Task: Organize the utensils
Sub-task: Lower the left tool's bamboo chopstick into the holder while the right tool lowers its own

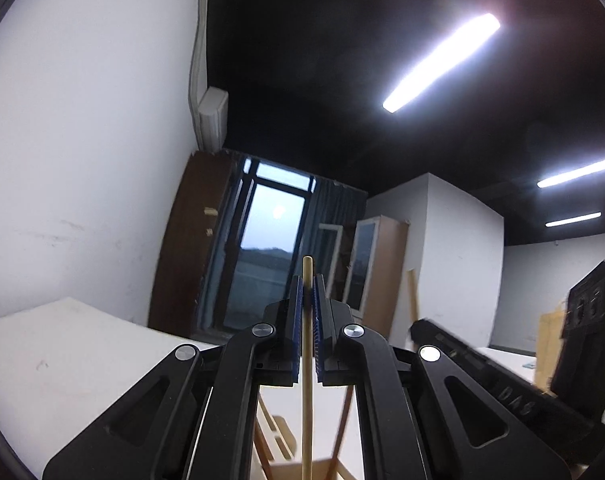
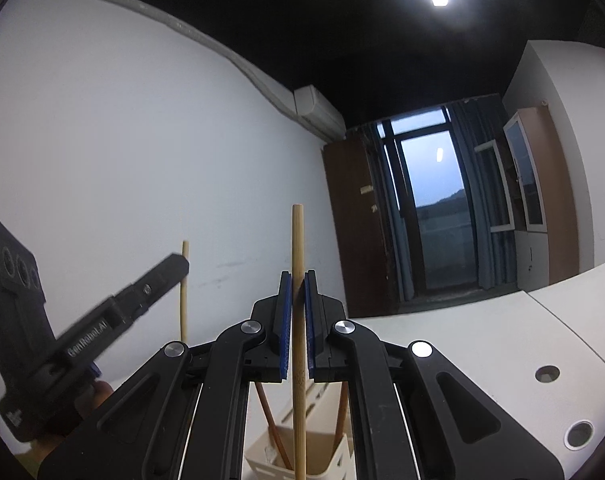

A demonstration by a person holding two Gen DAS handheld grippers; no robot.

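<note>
In the left wrist view my left gripper (image 1: 308, 284) is shut on a pale wooden chopstick (image 1: 307, 400) that stands upright between the blue pads. In the right wrist view my right gripper (image 2: 297, 278) is shut on a thicker bamboo chopstick (image 2: 298, 400), also upright. Below both sits a cream utensil holder (image 2: 326, 460) with two reddish-brown chopsticks (image 2: 272, 424) leaning in it. The holder (image 1: 280, 440) shows under the left fingers too. The left gripper (image 2: 176, 266) with its chopstick (image 2: 184, 304) appears at the left of the right wrist view. The right gripper (image 1: 420, 328) shows blurred at the right of the left wrist view.
A white table (image 2: 482, 344) runs under both grippers, with two round cable holes (image 2: 547, 374) near its right edge. A white wall (image 2: 122, 140) stands close behind. A window with curtains (image 2: 434, 208) and a cabinet (image 2: 534, 200) are far back.
</note>
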